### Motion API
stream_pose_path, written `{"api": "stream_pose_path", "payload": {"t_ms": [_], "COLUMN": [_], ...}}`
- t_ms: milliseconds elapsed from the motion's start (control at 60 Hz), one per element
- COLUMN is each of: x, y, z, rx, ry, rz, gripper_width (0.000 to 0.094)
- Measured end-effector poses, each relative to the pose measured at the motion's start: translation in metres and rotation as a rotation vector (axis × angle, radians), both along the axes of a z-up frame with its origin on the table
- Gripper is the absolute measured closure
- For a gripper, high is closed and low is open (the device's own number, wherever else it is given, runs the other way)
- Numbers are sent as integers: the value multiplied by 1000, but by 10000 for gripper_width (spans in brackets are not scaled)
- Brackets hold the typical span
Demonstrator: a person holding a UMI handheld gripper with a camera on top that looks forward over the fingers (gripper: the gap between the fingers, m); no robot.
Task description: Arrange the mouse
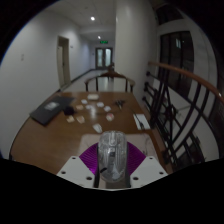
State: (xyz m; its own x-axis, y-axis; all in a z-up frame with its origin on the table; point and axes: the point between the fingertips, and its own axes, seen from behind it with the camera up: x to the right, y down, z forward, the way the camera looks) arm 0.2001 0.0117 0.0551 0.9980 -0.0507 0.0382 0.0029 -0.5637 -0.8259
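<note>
gripper-mounted view, facing forward over table (60,135)
</note>
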Motion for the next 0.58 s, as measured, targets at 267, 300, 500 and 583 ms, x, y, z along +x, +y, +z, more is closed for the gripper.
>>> {"api": "stream_pose_path", "payload": {"t_ms": [267,300,500,583], "x": [18,16,31,33], "y": [-10,-11,-52,-84], "z": [-75,-75,-53,-40], "rx": [-135,-140,-124,-109], "ry": [93,99,72,113], "rz": [6,25,82,109], "gripper_width": [441,408,75,79]}}
